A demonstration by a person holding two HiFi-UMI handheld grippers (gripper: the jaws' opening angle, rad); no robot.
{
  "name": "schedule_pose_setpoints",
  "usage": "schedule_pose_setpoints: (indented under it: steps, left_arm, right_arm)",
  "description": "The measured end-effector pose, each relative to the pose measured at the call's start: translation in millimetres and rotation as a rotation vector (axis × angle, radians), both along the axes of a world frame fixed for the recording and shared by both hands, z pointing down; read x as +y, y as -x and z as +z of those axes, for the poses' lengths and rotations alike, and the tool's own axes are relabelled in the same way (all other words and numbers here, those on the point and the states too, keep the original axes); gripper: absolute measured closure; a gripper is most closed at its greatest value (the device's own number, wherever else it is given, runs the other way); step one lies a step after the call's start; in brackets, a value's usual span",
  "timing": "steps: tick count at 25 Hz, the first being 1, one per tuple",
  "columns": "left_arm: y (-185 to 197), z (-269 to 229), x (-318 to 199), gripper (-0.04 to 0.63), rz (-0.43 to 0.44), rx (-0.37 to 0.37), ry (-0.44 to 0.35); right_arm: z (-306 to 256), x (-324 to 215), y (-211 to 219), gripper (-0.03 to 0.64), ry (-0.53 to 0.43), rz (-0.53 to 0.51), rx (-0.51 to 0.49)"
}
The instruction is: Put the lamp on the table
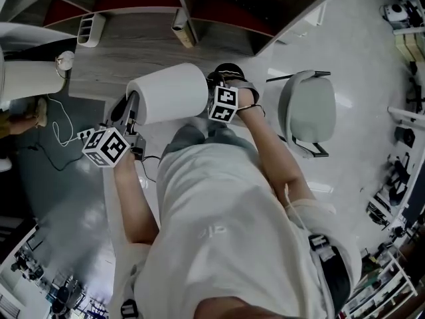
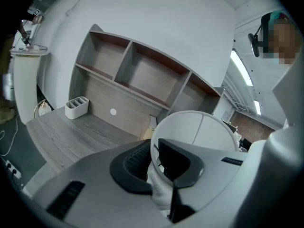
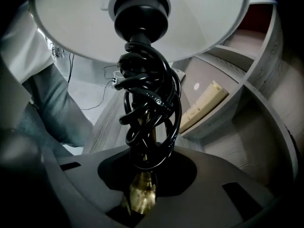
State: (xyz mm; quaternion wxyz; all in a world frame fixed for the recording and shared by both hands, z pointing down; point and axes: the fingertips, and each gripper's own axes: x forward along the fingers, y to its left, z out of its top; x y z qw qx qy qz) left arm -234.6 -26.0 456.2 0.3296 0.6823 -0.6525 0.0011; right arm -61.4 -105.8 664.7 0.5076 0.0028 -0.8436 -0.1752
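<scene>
Where the lamp (image 1: 166,93) is: in the air, lying sideways between both grippers, at the near edge of the wooden table (image 1: 133,45).
Left gripper (image 2: 154,163): jaws pinching the white lampshade (image 2: 199,132) by its rim.
Right gripper (image 3: 145,184): jaws pressed on the brass stem (image 3: 142,196).
Just ahead of right jaws: black cord (image 3: 147,113), coiled around the stem.
Far ahead of left gripper: white desk organizer (image 2: 77,107), under open shelves (image 2: 137,70).

One lamp (image 1: 167,92) with a white shade is counted, and one black cord (image 3: 147,108) is wound on its stem. Two grippers are seen: the left gripper (image 1: 131,109) and the right gripper (image 1: 226,82). One chair (image 1: 307,108), one wooden table (image 1: 133,45) and one white desk organizer (image 1: 91,30) are counted. Three shelf compartments (image 2: 147,72) are counted above the table.
</scene>
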Motion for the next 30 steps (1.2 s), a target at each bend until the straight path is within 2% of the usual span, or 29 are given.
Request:
schedule_pose_setpoints:
  steps: [8,21,30]
  left_arm:
    - [16,7,-7,0.537,-0.032,-0.005,0.029]
    - [54,22,-29,0.54,0.005,-0.003,0.07]
    - [60,21,-48,0.543,0.005,0.023,0.069]
  right_arm:
    - [14,-7,25,0.509,0.033,-0.044,0.007]
    - [40,-16,70,0.508,0.071,-0.042,0.041]
    - [43,-21,76,0.502,0.09,-0.034,0.03]
